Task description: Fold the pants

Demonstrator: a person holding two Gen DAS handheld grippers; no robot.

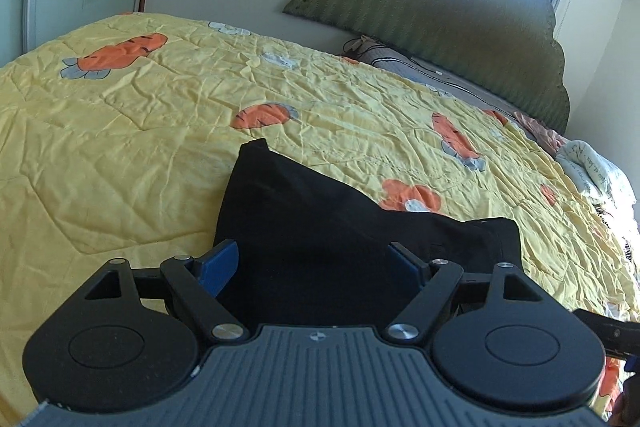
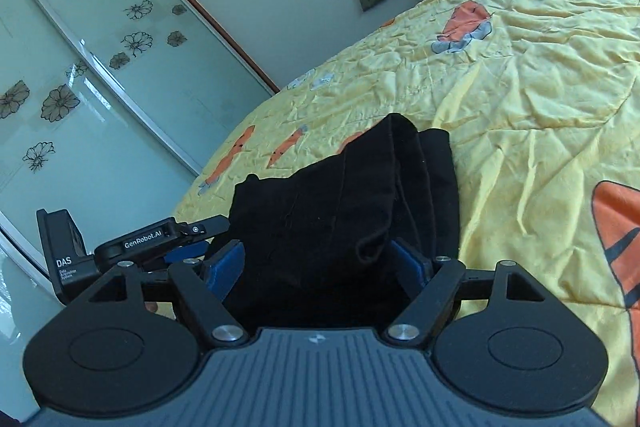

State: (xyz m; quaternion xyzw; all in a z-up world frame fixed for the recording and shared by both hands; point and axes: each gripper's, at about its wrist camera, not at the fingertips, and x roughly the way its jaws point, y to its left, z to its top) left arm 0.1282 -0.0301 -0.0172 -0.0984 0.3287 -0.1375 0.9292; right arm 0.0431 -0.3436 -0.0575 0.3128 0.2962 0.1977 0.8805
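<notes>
The black pants [image 1: 304, 219] lie folded into a thick bundle on the yellow carrot-print quilt [image 1: 140, 115]. My left gripper [image 1: 314, 261] is open, its blue pads wide apart with the near edge of the pants lying between them. In the right wrist view the pants [image 2: 340, 203] show stacked folded layers on the quilt [image 2: 520, 115]. My right gripper [image 2: 320, 263] is also open, its blue pads either side of the near end of the pants. The left gripper's body [image 2: 144, 243] shows at the left of the right wrist view, close beside the right gripper.
A green padded headboard [image 1: 460, 27] and a grey pillow [image 1: 404, 63] are at the bed's far end. A white printed blanket [image 1: 596, 171] is bunched at the right. A glass sliding wardrobe [image 2: 88, 75] stands beside the bed.
</notes>
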